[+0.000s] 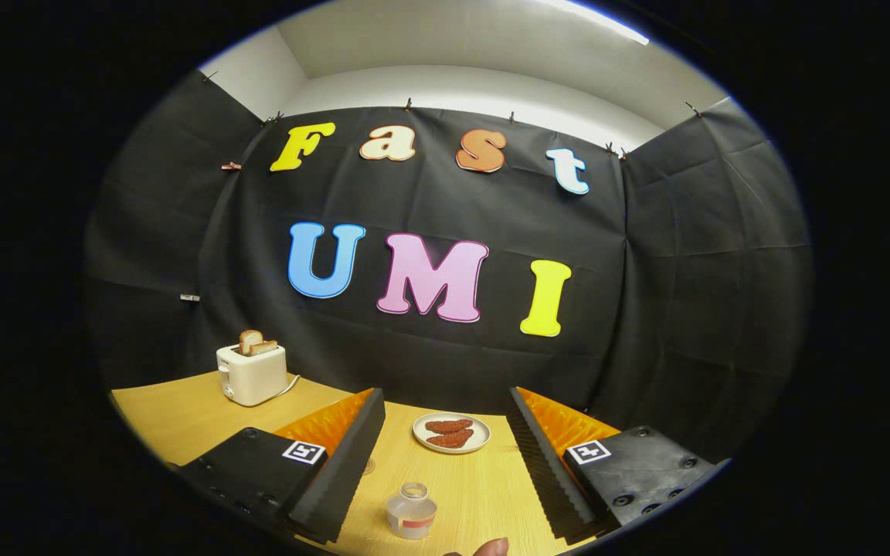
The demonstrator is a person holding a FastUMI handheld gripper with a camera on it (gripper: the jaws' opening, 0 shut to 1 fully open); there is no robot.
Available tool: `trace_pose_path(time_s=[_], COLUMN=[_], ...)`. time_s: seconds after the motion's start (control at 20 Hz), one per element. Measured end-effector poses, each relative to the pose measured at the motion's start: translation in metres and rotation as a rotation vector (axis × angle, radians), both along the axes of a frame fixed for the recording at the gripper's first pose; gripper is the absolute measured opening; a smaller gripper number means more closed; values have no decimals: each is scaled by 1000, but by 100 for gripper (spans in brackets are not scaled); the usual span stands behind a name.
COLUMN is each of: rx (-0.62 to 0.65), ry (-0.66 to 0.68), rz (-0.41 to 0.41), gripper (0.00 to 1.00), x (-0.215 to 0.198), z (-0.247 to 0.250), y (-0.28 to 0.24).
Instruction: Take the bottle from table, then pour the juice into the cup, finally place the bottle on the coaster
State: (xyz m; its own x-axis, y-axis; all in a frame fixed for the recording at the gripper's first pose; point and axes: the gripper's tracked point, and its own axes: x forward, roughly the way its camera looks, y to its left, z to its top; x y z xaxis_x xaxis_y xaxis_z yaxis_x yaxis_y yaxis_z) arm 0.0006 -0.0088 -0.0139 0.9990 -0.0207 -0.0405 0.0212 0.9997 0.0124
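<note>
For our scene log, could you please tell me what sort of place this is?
Probably a staged kitchen-table set in a recording booth: a wooden table carries a toaster with bread, a plate of food and a small clear bottle between the open gripper fingers, with black cloth walls.

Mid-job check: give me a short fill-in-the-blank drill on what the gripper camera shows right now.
1. The hand-held gripper has its fingers spread ____, with nothing held between them.
2. The small clear bottle stands upright on the ____, between the fingers.
3. Beyond the bottle, the white plate holds ____ reddish-brown pieces of food.
4. Slices of bread stick up from the white ____, beyond the left finger.

Missing words: open; table; two; toaster
</note>
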Motion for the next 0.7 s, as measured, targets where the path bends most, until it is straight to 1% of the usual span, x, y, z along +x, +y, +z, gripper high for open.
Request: trace_pose_path(time_s=[0.5,0.7], rx=[5,-2], ry=[19,24], rz=[-13,-2], gripper=[97,97], x=[-6,-8], z=[-8,-15], y=[-4,-1])
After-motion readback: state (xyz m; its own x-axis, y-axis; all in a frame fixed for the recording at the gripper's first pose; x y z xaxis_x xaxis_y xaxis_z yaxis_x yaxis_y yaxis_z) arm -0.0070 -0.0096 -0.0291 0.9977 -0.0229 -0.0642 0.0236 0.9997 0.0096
